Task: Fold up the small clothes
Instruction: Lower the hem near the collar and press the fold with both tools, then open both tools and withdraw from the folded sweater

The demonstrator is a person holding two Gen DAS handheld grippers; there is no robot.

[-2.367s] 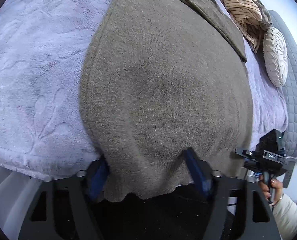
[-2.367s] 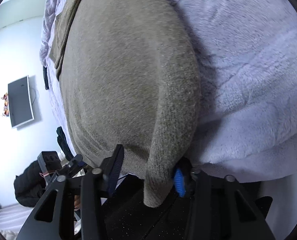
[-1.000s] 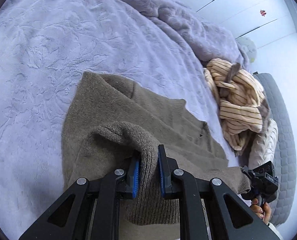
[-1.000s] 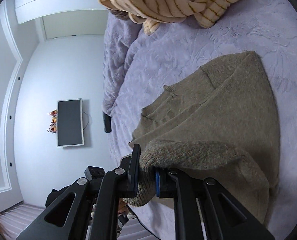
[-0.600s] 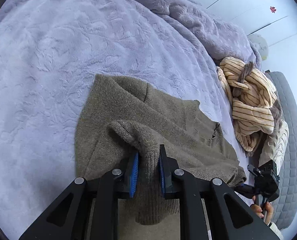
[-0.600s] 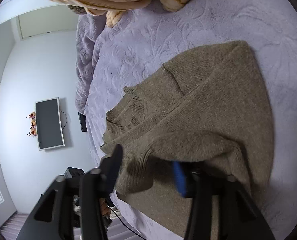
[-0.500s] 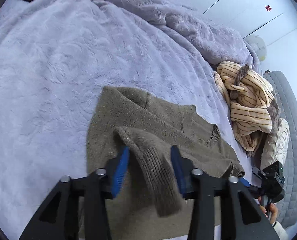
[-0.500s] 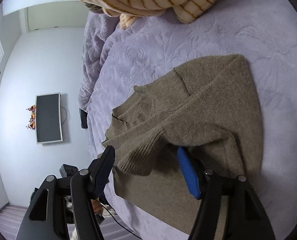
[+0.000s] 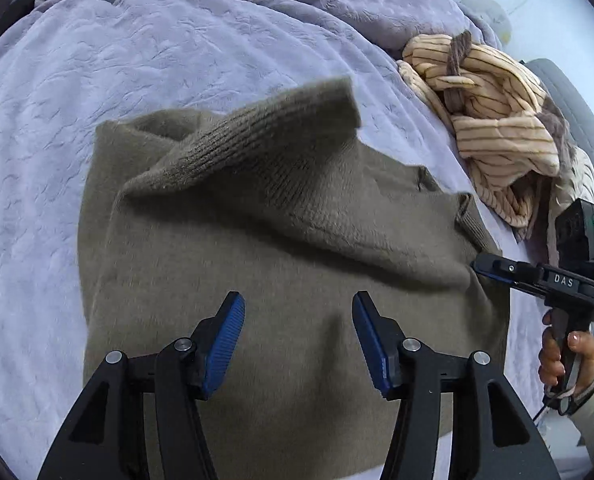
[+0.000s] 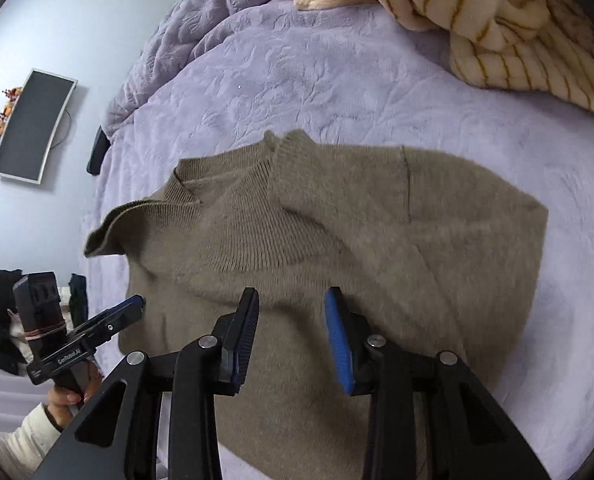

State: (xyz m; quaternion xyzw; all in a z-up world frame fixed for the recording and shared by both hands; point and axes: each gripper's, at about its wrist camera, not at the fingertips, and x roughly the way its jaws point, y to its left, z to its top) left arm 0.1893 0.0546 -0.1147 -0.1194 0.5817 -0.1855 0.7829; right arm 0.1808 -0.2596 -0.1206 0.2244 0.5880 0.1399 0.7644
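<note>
The left gripper is hovering with its blue-padded fingers spread wide apart and gripping nothing, poised just above the near half of the brown sweater. The right gripper is likewise standing open, its fingers apart over the sweater's near edge with no cloth between them. In the left wrist view the right gripper is showing at the sweater's right side, its tip at the knit, though whether it is touching cannot be told.

The sweater is lying on the lavender bed, its lower part folded up over the body so that the ribbed hem is reaching toward the far side of the bed; one corner of that hem is looking raised and blurred. In the right wrist view the ribbed collar is lying beyond the fingers.

Further off, toward the bed's far right edge, a striped cream garment is lying bunched up, well apart from the sweater. A dark screen is hanging on the wall.
</note>
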